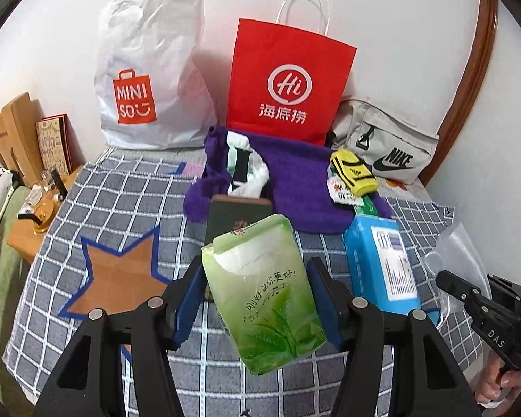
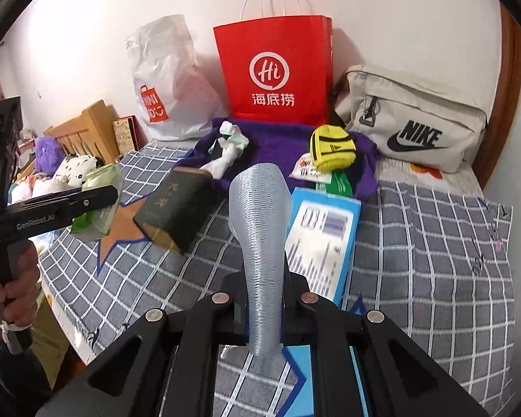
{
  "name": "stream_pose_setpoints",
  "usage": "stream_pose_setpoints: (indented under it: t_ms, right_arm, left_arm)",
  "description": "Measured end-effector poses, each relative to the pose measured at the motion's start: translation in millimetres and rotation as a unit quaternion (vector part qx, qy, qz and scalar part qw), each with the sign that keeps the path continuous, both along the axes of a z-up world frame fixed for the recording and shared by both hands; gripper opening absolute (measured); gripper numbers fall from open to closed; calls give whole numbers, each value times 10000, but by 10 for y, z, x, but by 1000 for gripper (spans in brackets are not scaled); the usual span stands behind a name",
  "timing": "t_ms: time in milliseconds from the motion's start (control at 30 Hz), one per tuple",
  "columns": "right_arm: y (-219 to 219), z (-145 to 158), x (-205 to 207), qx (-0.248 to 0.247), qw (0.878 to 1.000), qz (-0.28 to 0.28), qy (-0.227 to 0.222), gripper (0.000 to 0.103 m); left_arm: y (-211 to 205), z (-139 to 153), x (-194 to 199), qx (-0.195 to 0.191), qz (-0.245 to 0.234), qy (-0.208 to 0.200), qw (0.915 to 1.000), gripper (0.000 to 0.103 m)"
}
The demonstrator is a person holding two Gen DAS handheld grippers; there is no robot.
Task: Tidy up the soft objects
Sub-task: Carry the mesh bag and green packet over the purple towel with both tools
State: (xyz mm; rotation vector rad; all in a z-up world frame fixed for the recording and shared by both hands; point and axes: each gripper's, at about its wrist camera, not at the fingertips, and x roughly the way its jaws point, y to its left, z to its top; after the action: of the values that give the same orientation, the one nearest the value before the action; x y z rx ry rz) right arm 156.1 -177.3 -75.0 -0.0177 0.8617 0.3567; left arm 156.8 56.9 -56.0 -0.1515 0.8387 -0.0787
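My left tongs (image 1: 257, 299) squeeze the soft green plastic tissue pack (image 1: 265, 292) around its middle. It looks light and squashy. My right tongs (image 2: 264, 326) pinch a ribbed grey plastic piece (image 2: 260, 226), maybe stiff.

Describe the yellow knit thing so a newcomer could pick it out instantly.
Start at the red paper bag standing against the wall. At its foot lies a purple cloth, and on that cloth's right end, just before the beige Nike pouch, sits the yellow knit item. It alone is bright yellow with black stripes.
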Motion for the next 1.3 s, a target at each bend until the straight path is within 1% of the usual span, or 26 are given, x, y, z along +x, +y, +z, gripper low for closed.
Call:
stream_pose_setpoints:
  t_ms: [200, 533, 667, 933, 1100, 1200, 1300]
  right_arm:
    - [49, 67, 324, 7, 10000, 28, 16, 10]
    - [-53, 261, 776, 194, 9995, -117, -214, 12]
    - [-74, 313, 1027, 202, 9993, -114, -285, 12]
    - [-33, 237, 1540, 442, 9987, 32, -242, 12]
    - [120, 151, 1838, 516, 9984, 212, -113, 12]
    - [191, 98, 2001, 612, 9977, 273, -59, 12]
    - [215, 19, 2077, 616, 9976, 317, -21, 12]
  left_arm:
    - [21, 40, 228, 19, 16, 2, 10000, 57]
    - [-7, 55, 647, 89, 21, 50, 9999, 57]
    - [-1, 68, 825, 147, 50, 72, 9999, 57]
    - [24, 74, 1214, 281, 81, 107, 9995, 57]
    - [49, 52, 1425, 366, 107, 149, 9992, 57]
    - [61, 20, 1559, 335, 134, 202, 9991, 57]
    - [17, -23, 1703, 318, 78, 230, 9992, 58]
